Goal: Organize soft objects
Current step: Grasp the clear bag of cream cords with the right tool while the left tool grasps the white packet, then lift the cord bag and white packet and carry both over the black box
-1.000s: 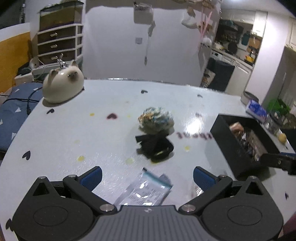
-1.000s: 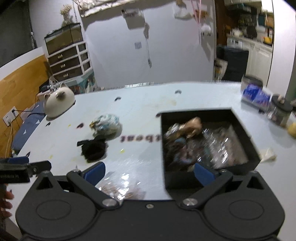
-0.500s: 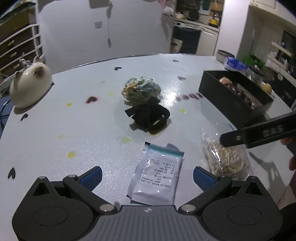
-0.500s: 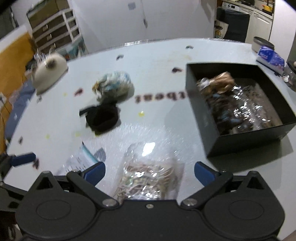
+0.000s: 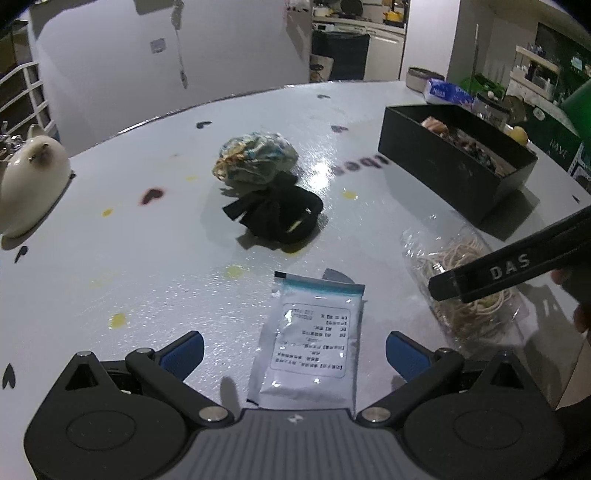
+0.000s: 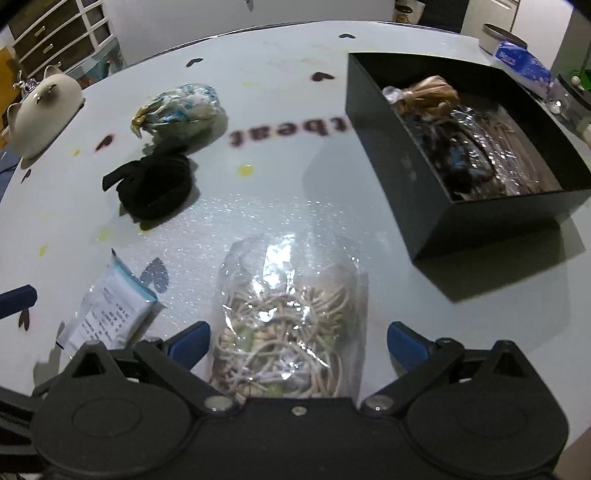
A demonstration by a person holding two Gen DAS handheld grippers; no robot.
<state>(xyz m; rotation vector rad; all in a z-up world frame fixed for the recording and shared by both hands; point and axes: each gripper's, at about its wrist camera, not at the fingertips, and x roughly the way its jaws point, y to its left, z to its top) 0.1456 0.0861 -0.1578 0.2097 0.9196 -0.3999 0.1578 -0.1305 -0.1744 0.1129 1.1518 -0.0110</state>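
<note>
My left gripper is open, straddling a flat white sachet on the white table. My right gripper is open around a clear bag of beige bands; that bag also shows in the left wrist view under the right gripper's black finger. A black cloth bundle and a blue-white cloth ball lie mid-table. A black box holding several soft items stands at the right.
A cream cat figurine sits at the table's far left. A tin and a blue tissue pack stand behind the box. Drawers stand beyond the table.
Both grippers have dropped lower and closer to the table. The right gripper moved left from over the box to the clear bag; the left closed in on the sachet.
</note>
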